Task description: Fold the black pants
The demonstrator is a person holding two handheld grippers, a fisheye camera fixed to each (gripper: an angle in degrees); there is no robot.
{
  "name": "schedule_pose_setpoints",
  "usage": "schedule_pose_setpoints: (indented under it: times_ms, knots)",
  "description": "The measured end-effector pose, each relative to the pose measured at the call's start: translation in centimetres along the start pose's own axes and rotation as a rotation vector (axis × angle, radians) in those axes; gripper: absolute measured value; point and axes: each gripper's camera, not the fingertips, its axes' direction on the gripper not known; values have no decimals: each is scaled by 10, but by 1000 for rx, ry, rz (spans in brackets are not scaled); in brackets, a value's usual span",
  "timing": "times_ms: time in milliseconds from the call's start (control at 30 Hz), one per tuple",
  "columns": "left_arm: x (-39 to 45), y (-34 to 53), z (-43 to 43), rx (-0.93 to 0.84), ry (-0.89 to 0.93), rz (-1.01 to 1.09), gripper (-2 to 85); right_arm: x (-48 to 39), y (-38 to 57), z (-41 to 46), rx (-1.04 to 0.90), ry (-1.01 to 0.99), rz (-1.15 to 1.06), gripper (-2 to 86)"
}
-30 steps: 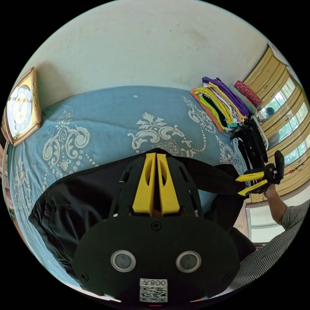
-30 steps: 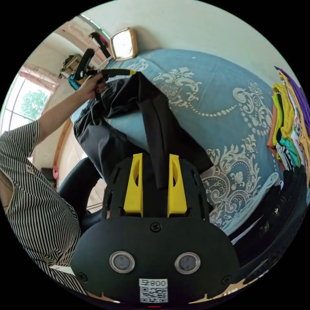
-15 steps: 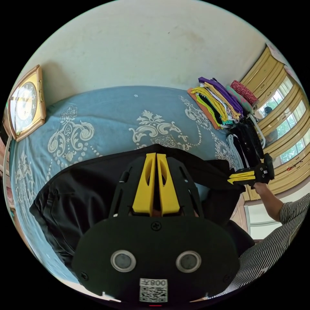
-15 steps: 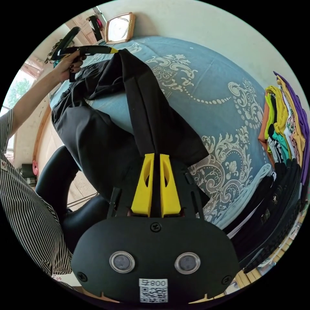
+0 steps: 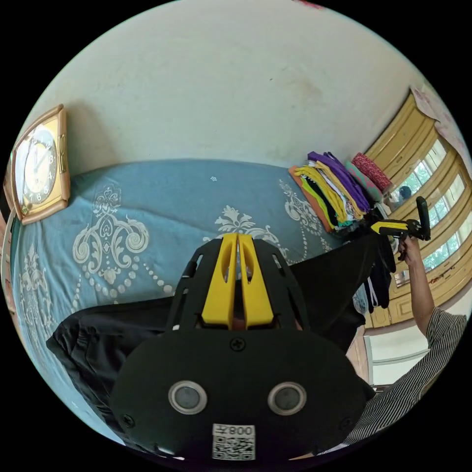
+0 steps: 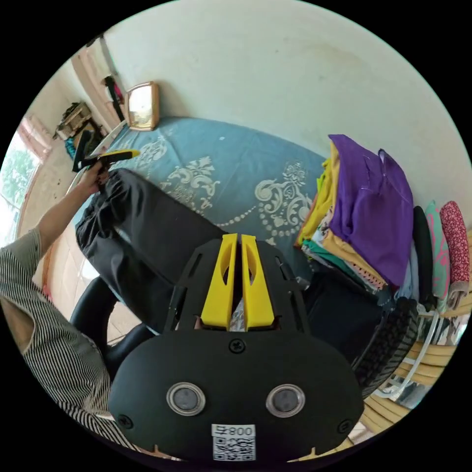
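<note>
The black pants (image 5: pixel 98 339) (image 6: pixel 157 231) lie stretched across the blue patterned bed sheet (image 5: pixel 162 206). In the left gripper view my left gripper (image 5: pixel 237 237) has its yellow jaws pressed together, and the dark cloth runs in under them from both sides. Far right, a hand holds my right gripper (image 5: pixel 379 227), which pinches the pants' far end, lifted off the bed. In the right gripper view my right gripper (image 6: pixel 238 237) is shut over the black cloth. A hand holds the left gripper (image 6: pixel 132 154) at the pants' other end.
A stack of folded colourful clothes (image 5: pixel 334 196) (image 6: pixel 364 221) sits on the bed's right end beside dark garments. A gold-framed clock (image 5: pixel 37 164) leans on the wall at the left. A black chair (image 6: pixel 98 314) and a striped sleeve (image 6: pixel 54 354) are near me.
The right gripper's jaws, open around the pant leg a second ago, have shut on it. The two grippers have moved apart, drawing the pants out lengthwise, the right one toward the clothes stack.
</note>
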Motion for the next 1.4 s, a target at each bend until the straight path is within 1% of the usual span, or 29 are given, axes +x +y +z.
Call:
schedule_pose_setpoints:
  times_ms: [33,100,133,200,300,367,467,533,600,667,733,767,800,900,967,1000,1067,1133,1200,1300,1367,1400]
  knots:
    - [-6,-6,13,-27,-17,-34,5,18,-18,16,-44,68,48,12]
    - [-11,-5,20,-23,16,-60,7,37,-35,40,-102,108,122,17]
    - [-11,1,20,-12,59,-37,9,39,-39,52,-112,55,112,21]
    - [-11,16,19,-36,41,3,15,32,-33,66,-83,4,79,30]
    - [-22,42,23,-134,-74,39,28,23,-7,101,-115,-1,85,51]
    - [-42,55,26,-179,-103,-18,41,24,11,122,-155,-10,126,63]
    - [-62,56,32,-183,-76,-89,59,34,39,152,-214,-80,209,75]
    - [-64,50,42,-203,-62,-92,65,41,55,171,-255,-58,265,79]
    - [-58,43,55,-232,-111,-60,66,43,64,184,-284,-19,290,81]
    - [-46,34,77,-277,-170,6,58,47,69,199,-308,-37,313,81]
    - [-38,31,93,-324,-236,21,40,53,74,209,-301,-62,369,77]
    - [-32,32,94,-288,-245,59,27,53,75,210,-300,-62,373,75]
    - [-30,32,95,-292,-228,60,22,50,76,212,-295,-55,356,67]
    - [-22,32,94,-296,-256,59,8,41,77,216,-306,-29,294,45]
    - [-17,30,78,-220,-254,36,4,40,76,212,-306,-24,267,38]
    - [-17,28,72,-190,-243,25,4,41,74,203,-280,-34,256,35]
    - [-13,21,47,-77,-218,4,5,43,71,182,-203,-48,246,32]
    - [-9,14,35,-33,-201,19,8,46,64,157,-123,-74,230,29]
    - [-4,10,35,-30,-167,41,14,45,62,151,-106,-75,214,28]
    - [3,16,62,-157,-136,74,42,39,69,165,-172,-44,203,26]
    - [8,30,89,-285,-84,104,70,38,82,176,-189,-51,226,26]
    - [10,34,95,-314,-78,115,72,39,91,182,-204,-63,247,25]
